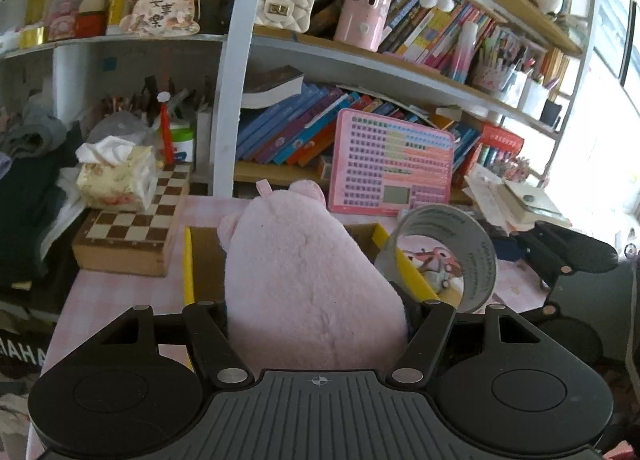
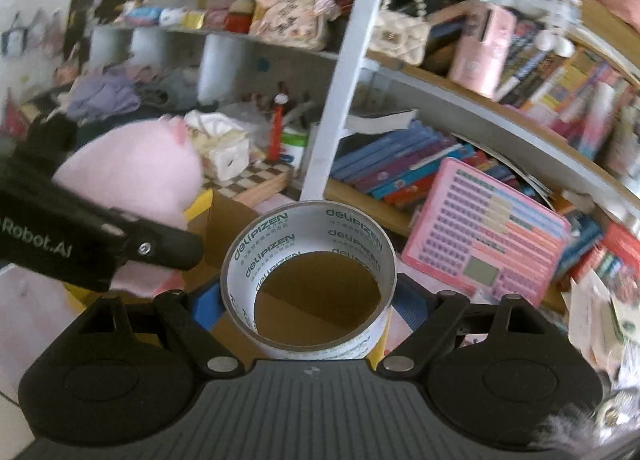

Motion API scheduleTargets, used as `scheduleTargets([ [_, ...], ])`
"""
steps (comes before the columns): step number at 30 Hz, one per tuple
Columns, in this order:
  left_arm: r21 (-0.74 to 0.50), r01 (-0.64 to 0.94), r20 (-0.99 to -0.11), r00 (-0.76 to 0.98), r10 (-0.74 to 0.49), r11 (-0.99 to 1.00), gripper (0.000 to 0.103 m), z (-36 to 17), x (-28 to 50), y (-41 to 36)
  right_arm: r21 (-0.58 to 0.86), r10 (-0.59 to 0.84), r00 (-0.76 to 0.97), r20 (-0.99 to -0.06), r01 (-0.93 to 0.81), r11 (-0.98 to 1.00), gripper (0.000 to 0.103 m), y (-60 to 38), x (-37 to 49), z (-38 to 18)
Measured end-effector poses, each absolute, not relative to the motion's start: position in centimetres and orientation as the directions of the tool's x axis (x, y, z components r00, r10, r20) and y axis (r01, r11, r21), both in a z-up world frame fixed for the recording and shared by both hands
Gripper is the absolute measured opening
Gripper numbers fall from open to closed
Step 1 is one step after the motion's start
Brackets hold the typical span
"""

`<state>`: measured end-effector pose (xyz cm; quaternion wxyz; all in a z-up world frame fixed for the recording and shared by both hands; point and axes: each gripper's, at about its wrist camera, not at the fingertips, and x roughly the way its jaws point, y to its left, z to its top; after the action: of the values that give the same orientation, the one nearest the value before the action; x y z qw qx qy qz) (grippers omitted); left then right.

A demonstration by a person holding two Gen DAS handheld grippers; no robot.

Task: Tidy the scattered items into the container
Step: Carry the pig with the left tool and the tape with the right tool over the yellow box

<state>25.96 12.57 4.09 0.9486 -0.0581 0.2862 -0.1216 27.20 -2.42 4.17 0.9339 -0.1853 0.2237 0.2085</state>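
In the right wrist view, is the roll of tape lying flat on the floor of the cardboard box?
No: the tape roll is clamped between the right gripper fingers, raised above the cardboard box, whose brown floor shows through its core.

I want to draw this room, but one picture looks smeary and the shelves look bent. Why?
Right wrist view: motion blur smears the shelves, and the pink plush toy is soft, while the tape roll stays sharp. Left wrist view: sharper overall, but window glare whitens the right edge. Both views: the fisheye lens curves the straight shelf boards.
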Motion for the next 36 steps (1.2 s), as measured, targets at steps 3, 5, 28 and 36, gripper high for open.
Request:
scheduleTargets([
  [3,-0.147,0.194,-0.559,0.793,-0.243,0.97,0.069,3.4,27.8,12.0,-0.272,0.321,0.786,-0.527,-0.514,0.813,0.085,-2.1,29.5,3.2],
  [5,-0.128,0.192,-0.587,0.776,-0.231,0.973,0.069,2.7,29.2,11.7,-0.291,0.327,0.768,-0.551,-0.544,0.787,0.085,-1.8,31.0,2.5],
  [28,0.27,0.324,-0.826,0.562,0.045,0.907,0.07,-3.7,37.5,8.7,-0.364,0.257,0.537,-0.803,-0.785,0.501,0.085,0.7,38.6,-3.6],
  [36,0.311,0.345,-0.823,0.563,0.07,0.886,0.073,-4.1,38.5,8.7,-0.33,0.271,0.522,-0.808,-0.784,0.526,0.085,1.1,39.1,-3.6],
])
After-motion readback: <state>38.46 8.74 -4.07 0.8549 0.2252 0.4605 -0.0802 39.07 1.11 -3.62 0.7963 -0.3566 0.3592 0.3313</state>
